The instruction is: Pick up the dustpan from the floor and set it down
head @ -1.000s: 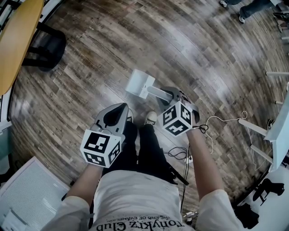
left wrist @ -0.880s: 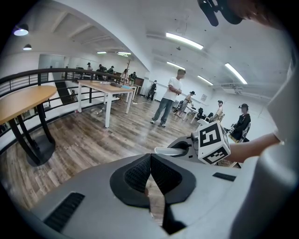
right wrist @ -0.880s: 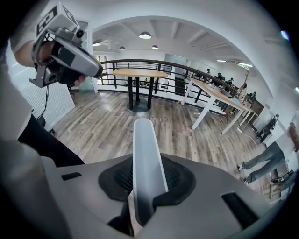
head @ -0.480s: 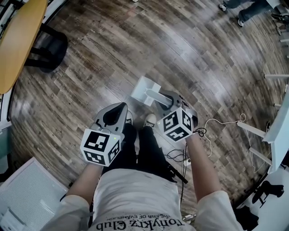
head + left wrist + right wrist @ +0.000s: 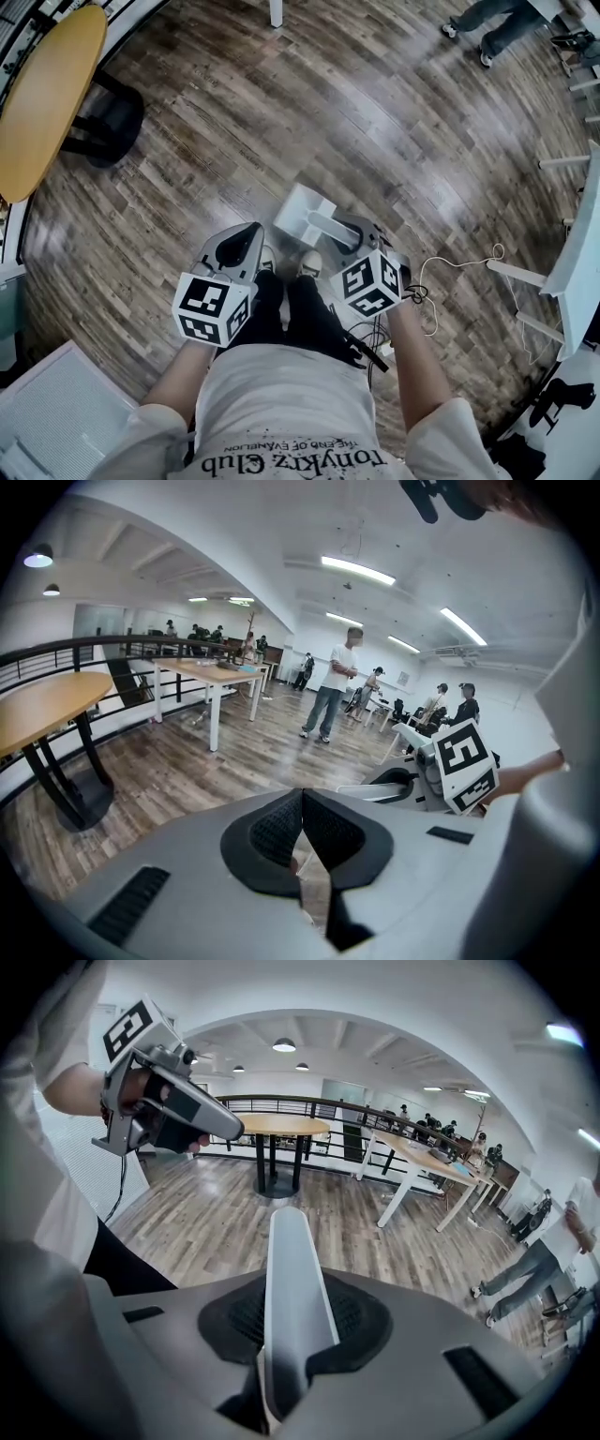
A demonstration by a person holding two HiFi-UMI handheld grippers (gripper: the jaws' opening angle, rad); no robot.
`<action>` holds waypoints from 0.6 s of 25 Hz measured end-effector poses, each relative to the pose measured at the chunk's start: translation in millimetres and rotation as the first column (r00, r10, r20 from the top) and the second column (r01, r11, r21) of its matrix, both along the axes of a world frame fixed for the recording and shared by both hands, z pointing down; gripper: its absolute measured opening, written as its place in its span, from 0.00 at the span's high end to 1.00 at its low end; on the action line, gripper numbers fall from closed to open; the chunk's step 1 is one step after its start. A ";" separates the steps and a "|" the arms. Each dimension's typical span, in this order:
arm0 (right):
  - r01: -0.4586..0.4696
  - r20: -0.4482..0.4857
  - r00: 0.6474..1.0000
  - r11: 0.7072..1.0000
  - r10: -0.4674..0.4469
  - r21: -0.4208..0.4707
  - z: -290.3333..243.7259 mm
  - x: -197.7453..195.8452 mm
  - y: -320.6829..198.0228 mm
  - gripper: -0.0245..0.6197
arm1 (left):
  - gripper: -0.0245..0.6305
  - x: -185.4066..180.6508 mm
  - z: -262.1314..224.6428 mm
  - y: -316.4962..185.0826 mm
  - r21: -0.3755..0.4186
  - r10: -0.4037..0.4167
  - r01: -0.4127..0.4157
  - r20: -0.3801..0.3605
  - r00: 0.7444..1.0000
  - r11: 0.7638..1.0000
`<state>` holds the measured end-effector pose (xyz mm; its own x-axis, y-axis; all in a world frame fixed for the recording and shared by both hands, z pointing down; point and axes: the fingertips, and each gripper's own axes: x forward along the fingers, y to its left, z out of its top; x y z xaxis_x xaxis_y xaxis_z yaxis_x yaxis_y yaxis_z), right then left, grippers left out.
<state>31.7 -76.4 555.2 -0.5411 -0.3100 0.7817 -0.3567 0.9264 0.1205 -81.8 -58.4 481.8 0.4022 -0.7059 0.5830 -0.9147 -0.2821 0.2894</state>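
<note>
The right tongs [image 5: 345, 228] clamp the dustpan [image 5: 302, 212] by its handle [image 5: 292, 1288], long axis running straight ahead over the floor [image 5: 281, 112]; left tongs [image 5: 253, 232] closed, empty.

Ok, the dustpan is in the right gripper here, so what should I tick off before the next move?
1. Grip: the right gripper has the handle of the dustpan pressed between its pads: ok.
2. Spare hand: the left gripper has its jaws together on nothing: ok.
3. Dustpan off the floor: cannot tell from the steep head view.
4. Bare boards ahead of the dustpan for setting it down: ok.
5. The cable lies apart from the dustpan, on the right side: ok.
</note>
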 end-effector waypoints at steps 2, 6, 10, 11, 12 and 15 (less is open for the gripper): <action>-0.013 0.012 1.000 1.000 0.013 0.005 -12.1 1.4 3.9 0.81 | 0.93 1.8 -7.8 1.3 0.012 0.002 -0.002 -0.003 1.000 1.000; -0.036 0.039 0.999 0.999 0.035 0.017 -36.3 -0.6 12.4 0.81 | 0.93 2.5 -20.3 7.9 0.023 0.003 -0.003 0.000 1.000 1.000; -0.074 0.064 0.995 0.997 0.072 0.019 -60.8 -3.5 16.7 0.81 | 0.93 -0.6 -32.1 12.5 0.036 -0.001 0.001 -0.002 1.000 0.999; -0.084 0.070 0.994 0.996 0.082 0.019 -67.3 -4.7 18.0 0.81 | 0.93 -1.8 -36.0 13.8 0.041 -0.002 0.002 -0.004 1.000 0.999; -0.092 0.075 0.993 0.996 0.091 0.019 -73.9 -5.9 19.8 0.81 | 0.93 -2.5 -40.1 15.3 0.046 -0.002 0.002 -0.005 1.000 0.999; -0.108 0.087 0.991 0.994 0.105 0.024 -92.2 -10.5 24.5 0.81 | 0.93 -2.3 -51.5 18.4 0.059 0.009 -0.009 -0.006 1.000 0.998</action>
<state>21.2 -51.9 463.0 -0.5679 -0.3913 0.7241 -0.4633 0.8791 0.1117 -84.2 -40.0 430.2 0.4123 -0.7354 0.5377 -0.9102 -0.3074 0.2776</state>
